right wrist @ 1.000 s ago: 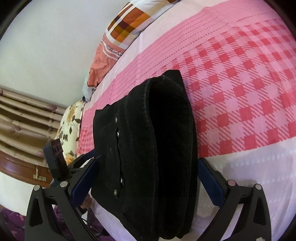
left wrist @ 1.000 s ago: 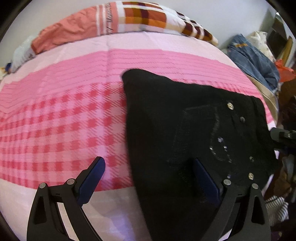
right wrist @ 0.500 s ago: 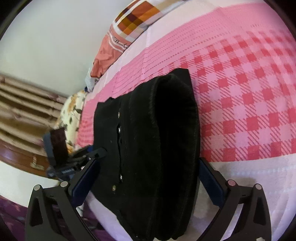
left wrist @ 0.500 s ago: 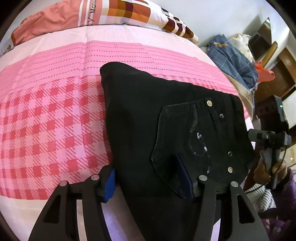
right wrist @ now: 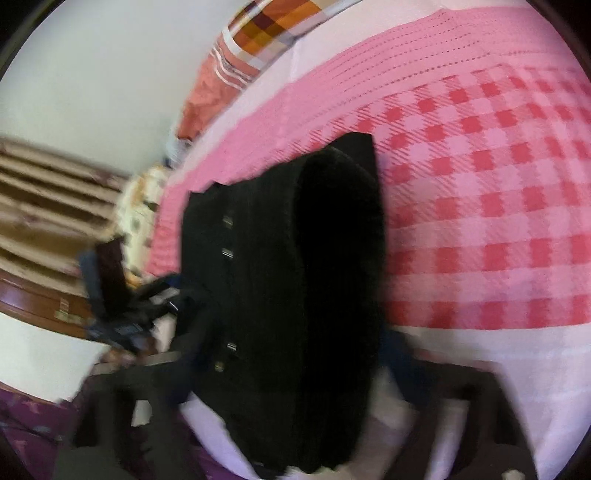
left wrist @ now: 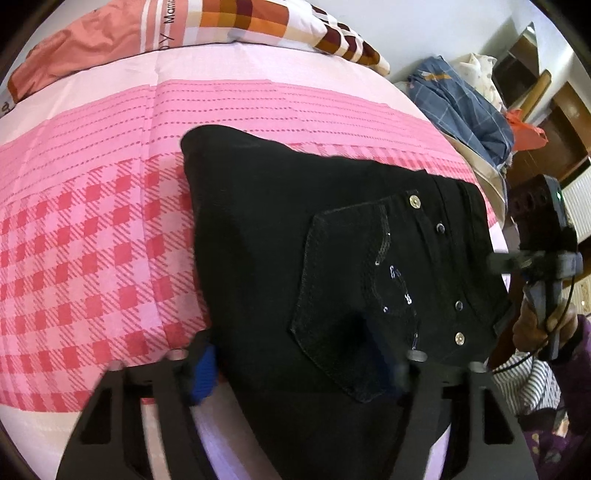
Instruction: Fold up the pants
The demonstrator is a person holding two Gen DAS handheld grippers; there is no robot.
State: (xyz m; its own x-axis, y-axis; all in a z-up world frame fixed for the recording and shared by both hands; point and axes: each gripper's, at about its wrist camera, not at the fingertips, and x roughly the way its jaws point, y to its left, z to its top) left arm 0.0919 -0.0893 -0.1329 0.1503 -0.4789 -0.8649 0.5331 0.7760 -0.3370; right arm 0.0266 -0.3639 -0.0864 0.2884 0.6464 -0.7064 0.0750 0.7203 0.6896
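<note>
So we're at the grab stage of a fold: the black pants (left wrist: 314,266) are already doubled over into a thick bundle and lie on the pink checked bed (left wrist: 92,258), near its front edge.

Going left to right in the left wrist view: the left tool (left wrist: 295,362) sits at 6 o'clock, jaws closing with the near edge of the pants between them. One blue pad is at the fabric's left edge, the other is on top by the back pocket (left wrist: 354,302). Looks like it's just biting, though I can't swear the grip is firm yet.

Over at 3 o'clock the right tool (left wrist: 532,258) hangs off the waistband end. In its own view it's badly blurred, jaws closing around the bundle's near end; can't tell if the pads press yet.

Next move, I'd guess: get both pinches solid through all the layers, then lift together and carry the near edge toward 12 o'clock without the stack sliding apart.

Count: one pair of pants, two tools, one patterned pillow (left wrist: 229,18) at 12 o'clock, one heap of clothes (left wrist: 461,96) at 2 o'clock.
</note>
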